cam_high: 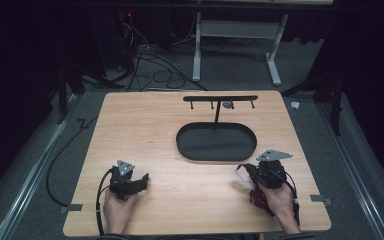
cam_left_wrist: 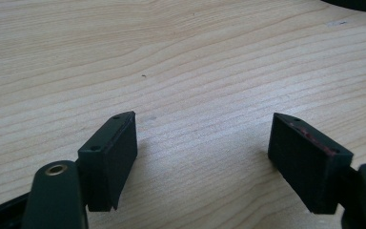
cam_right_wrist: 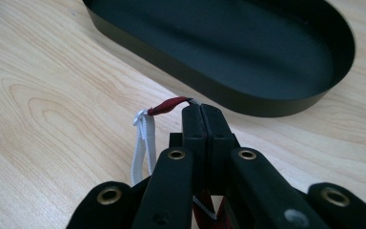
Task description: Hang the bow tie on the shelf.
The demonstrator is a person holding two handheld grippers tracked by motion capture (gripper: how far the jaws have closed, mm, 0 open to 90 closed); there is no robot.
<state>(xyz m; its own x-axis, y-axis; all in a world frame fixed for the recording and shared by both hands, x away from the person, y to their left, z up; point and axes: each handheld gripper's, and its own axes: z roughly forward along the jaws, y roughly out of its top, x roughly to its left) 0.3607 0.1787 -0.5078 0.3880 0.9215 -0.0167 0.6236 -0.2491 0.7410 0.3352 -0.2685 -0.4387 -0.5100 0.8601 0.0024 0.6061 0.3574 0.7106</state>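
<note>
1. Work surface: light wooden table (cam_high: pixel 145 130) with rounded corners, standing on grey carpet.
2. Right gripper (cam_right_wrist: pixel 201 110): the 2 black jaws are pressed together, no gap between the pads. They pinch a thin dark red strap with a white elastic loop (cam_right_wrist: pixel 145 138) at its end. The red tip sticks out to the left of the jaw tips; the white loop hangs down beside the left jaw. More of the red strap shows below, between the gripper's arms.
3. In the high view the right gripper (cam_high: pixel 244 170) is held just above the table, near the lower right rim of the black oval metal tray (cam_high: pixel 185 150); the strap (cam_high: pixel 238 173) is at the jaw tips and dark red material also lies under the right hand (cam_high: pixel 279 199).
4. Tray interior looks bare. A thin black post rises from its far side and carries a black horizontal bar with small hooks (cam_high: pixel 220 98).
5. Left gripper (cam_left_wrist: pixel 202 136): jaws stand wide apart, bare wood between them, nothing held. In the high view it rests low at the table's near left (cam_high: pixel 141 181), well apart from the tray and strap, held by the left hand (cam_high: pixel 116 210).
</note>
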